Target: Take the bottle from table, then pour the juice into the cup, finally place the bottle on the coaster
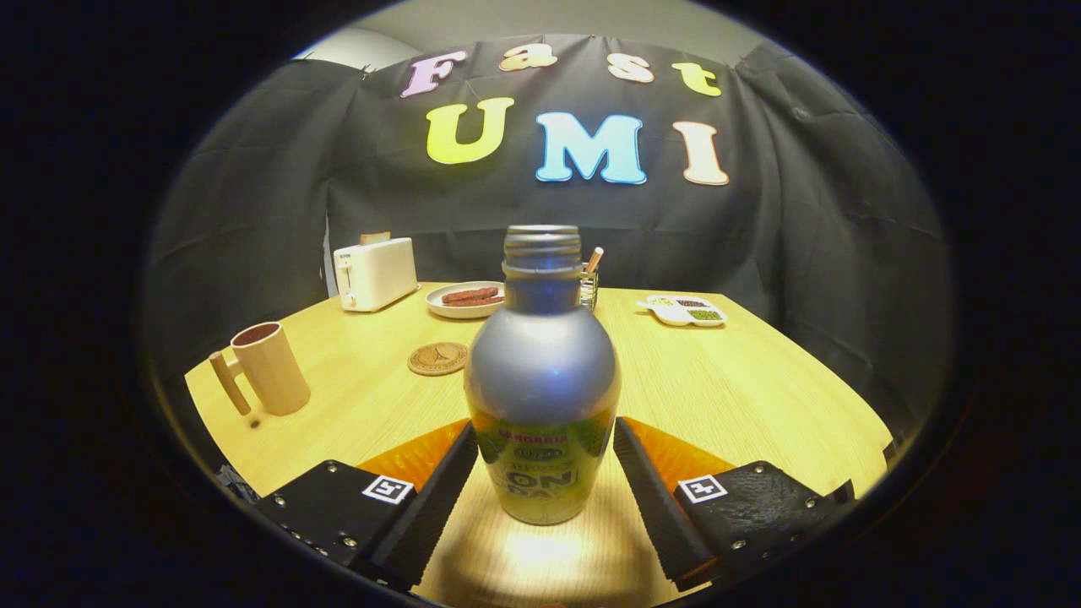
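Note:
A silver bottle (pixel 541 371) with a green and yellow label stands upright between my fingers, its threaded neck uncapped. My gripper (pixel 545 431) is shut on the bottle; both black ribbed pads (pixel 456 477) press against the label's sides. The bottle's base is at table level or just above it. A tan wooden cup (pixel 270 367) with a handle stands well off to the left, beyond the left finger. The round brown coaster (pixel 437 358) lies on the table between cup and bottle, a little farther back.
The light wooden table (pixel 743 397) carries a white toaster (pixel 374 272) at the back left, a plate of sausages (pixel 464 297) behind the bottle, a small holder (pixel 589 283) with a stick, and a white divided dish (pixel 682 310) at the back right.

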